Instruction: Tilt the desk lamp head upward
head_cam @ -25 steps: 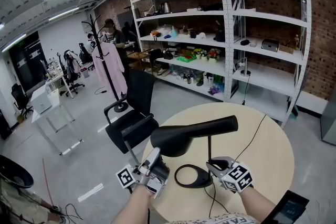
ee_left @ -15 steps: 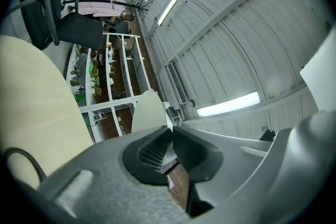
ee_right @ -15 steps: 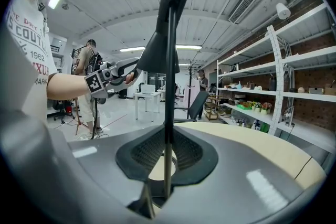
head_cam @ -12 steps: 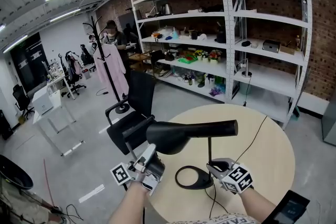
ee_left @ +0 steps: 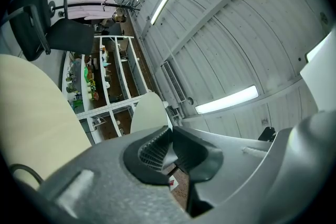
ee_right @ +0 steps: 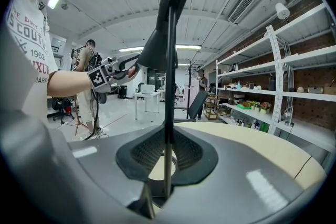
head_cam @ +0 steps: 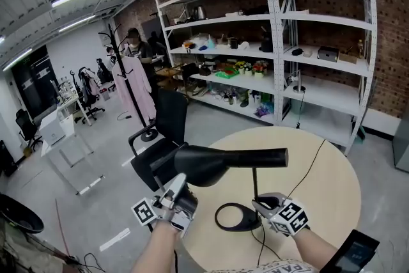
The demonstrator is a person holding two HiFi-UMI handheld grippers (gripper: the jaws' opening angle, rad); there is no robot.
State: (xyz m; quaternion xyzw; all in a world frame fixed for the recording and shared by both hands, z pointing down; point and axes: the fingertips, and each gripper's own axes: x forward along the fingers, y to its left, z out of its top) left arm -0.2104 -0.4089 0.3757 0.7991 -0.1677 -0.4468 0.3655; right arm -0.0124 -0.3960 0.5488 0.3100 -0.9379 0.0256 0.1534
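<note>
Lifting the wide end of the lamp head looks like the step in hand: the left gripper reaches up from below, and its fingers, which have just been closing, are pinched on the lower rim of that wide end with a thin, pale sliver of rim between the pads. The right gripper sits low beside the ring base, fingers clamped on the thin upright stem, which runs straight up between its pads. The lamp stands near the front edge of the round worktop, its head lying roughly level above the base, wide end out to the left and narrow end over the stem. Judging by that level pose, the tilt is only part done. The next move calls for carrying the left gripper higher in an arc about the joint at the top of the stem, keeping the rim from slipping out of the pinch, while the right gripper holds the stem firm so the base neither lifts nor slides.
</note>
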